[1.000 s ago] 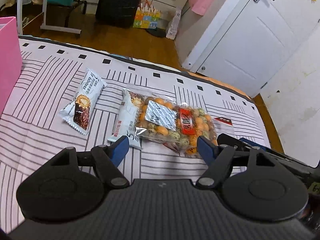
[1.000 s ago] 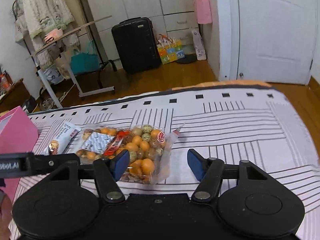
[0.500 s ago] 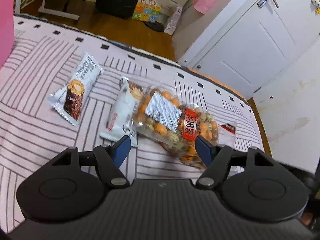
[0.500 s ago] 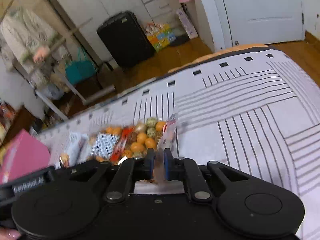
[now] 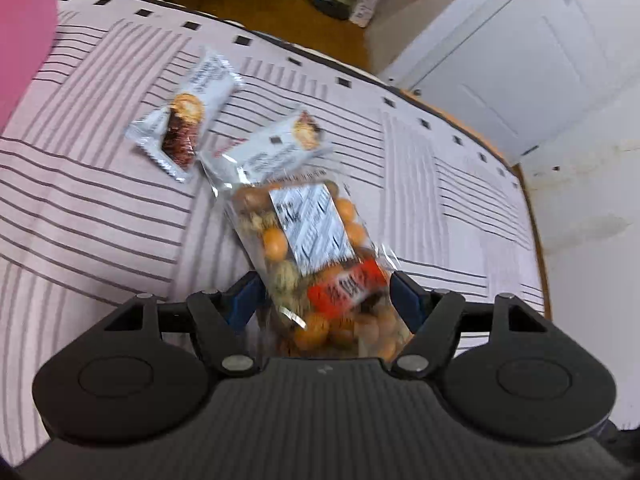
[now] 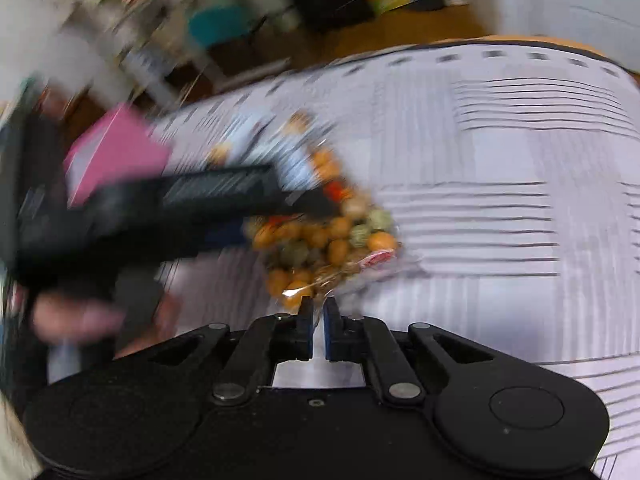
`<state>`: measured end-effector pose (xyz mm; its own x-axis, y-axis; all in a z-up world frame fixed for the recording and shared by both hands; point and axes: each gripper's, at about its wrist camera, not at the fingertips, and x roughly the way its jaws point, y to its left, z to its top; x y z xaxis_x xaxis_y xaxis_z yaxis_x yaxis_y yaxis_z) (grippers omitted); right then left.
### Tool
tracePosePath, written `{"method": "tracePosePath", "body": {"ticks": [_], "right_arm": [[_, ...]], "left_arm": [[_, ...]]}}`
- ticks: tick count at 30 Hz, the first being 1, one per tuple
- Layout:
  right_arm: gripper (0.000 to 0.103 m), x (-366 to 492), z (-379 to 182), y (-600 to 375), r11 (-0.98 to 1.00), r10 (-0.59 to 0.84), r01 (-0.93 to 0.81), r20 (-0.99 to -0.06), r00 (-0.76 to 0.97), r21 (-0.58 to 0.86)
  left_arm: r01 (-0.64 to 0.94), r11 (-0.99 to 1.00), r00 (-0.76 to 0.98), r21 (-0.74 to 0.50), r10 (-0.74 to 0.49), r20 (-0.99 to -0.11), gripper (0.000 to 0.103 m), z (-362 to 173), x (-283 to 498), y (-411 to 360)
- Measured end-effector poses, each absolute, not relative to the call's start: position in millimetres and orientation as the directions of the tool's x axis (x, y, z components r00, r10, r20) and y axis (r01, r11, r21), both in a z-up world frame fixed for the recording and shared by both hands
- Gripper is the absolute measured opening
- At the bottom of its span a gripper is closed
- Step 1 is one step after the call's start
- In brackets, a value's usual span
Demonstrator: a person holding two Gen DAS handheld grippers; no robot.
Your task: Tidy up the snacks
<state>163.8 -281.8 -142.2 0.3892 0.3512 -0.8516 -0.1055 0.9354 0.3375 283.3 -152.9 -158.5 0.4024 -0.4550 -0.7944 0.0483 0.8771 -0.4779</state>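
Clear plastic filled with orange and greenish coated nuts, the nut bag (image 5: 316, 256) lies with its lower end between the blue pads of the left gripper (image 5: 324, 300). That claw's jaws are closing around it; the left pad (image 5: 244, 296) sits just beside the bag's edge and the right pad (image 5: 404, 300) near its other side, and whether either presses the plastic cannot be told. Beyond the fingertips, two white wrapped snack bars lie on the striped bedsheet (image 5: 80, 208): one snack bar (image 5: 276, 148) touching the bag's far end, the other snack bar (image 5: 184, 128) further left. A pink box (image 5: 20, 32) stands at the far left edge.

From the right wrist, blurred, the right gripper (image 6: 318, 320) is pinched narrow on the bag's clear sealed edge (image 6: 316, 292), the nuts bulging just ahead of its tips.
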Motion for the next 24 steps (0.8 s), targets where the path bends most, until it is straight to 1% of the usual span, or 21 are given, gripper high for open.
{"method": "tracePosePath", "body": {"ticks": [1,3,4,6,7,9,10,11,12,13,16,17,21,23,24], "right_arm": [[0.014,162.6,-141.0,-278.0,0.940,0.341,-0.144,-0.859,0.382,0.310],[0.026,157.9,-135.1,-275.7,0.943,0.321,-0.222,-0.861,0.394,0.249],[0.029,157.0,-130.3,-278.9,0.944,0.313,-0.230,-0.855,0.414,0.235],[0.045,154.4,-119.2,-287.7,0.938,0.325,-0.267,-0.830,0.453,0.221],[0.050,153.5,-114.3,-291.7,0.937,0.325,-0.284,-0.814,0.482,0.206],[0.073,153.1,-112.2,-295.4,0.939,0.311,-0.301,-0.781,0.542,0.165],[0.076,152.8,-114.5,-296.8,0.943,0.303,-0.299,-0.760,0.576,0.149],[0.081,155.2,-119.6,-296.2,0.943,0.294,-0.307,-0.753,0.588,0.128],[0.086,159.5,-125.4,-293.9,0.941,0.282,-0.322,-0.765,0.580,0.102],[0.086,162.6,-132.1,-291.7,0.937,0.269,-0.341,-0.778,0.567,0.075],[0.088,171.8,-147.0,-288.4,0.937,0.230,-0.349,-0.797,0.559,0.025],[0.092,174.2,-150.5,-289.1,0.939,0.234,-0.343,-0.792,0.564,0.034],[0.093,183.7,-158.0,-298.5,0.938,0.319,-0.302,-0.774,0.547,0.173],[0.094,182.9,-161.4,-297.1,0.918,0.378,-0.315,-0.771,0.513,0.241],[0.096,183.3,-164.2,-294.7,0.907,0.401,-0.333,-0.775,0.488,0.259]], "left_arm": [[0.054,0.881,0.397,-0.470,-0.451,-0.799,0.062,-158.8,284.2,-151.8],[0.062,0.887,0.390,-0.457,-0.443,-0.807,0.055,-158.1,286.2,-150.2],[0.065,0.889,0.383,-0.454,-0.442,-0.811,0.050,-158.1,287.7,-148.7],[0.079,0.886,0.370,-0.456,-0.451,-0.812,0.049,-158.8,291.2,-146.7],[0.089,0.885,0.365,-0.457,-0.456,-0.811,0.049,-158.7,291.0,-146.6],[0.115,0.886,0.363,-0.450,-0.459,-0.811,0.048,-157.5,287.0,-148.7],[0.135,0.887,0.365,-0.441,-0.458,-0.810,0.048,-157.0,286.5,-151.4],[0.150,0.888,0.367,-0.435,-0.458,-0.810,0.048,-156.9,286.0,-154.0],[0.167,0.887,0.367,-0.430,-0.461,-0.808,0.048,-156.5,285.3,-155.9],[0.188,0.883,0.361,-0.429,-0.469,-0.806,0.048,-156.3,285.7,-158.6],[0.189,0.875,0.345,-0.446,-0.484,-0.804,0.048,-157.5,287.7,-158.2],[0.190,0.874,0.341,-0.447,-0.486,-0.805,0.048,-158.1,287.9,-157.8],[0.191,0.872,0.303,-0.451,-0.490,-0.817,0.050,-157.2,287.6,-156.1],[0.160,0.867,0.273,-0.472,-0.498,-0.823,0.050,-157.5,286.5,-152.2],[0.149,0.860,0.259,-0.488,-0.510,-0.820,0.050,-158.4,285.7,-151.0]]}}
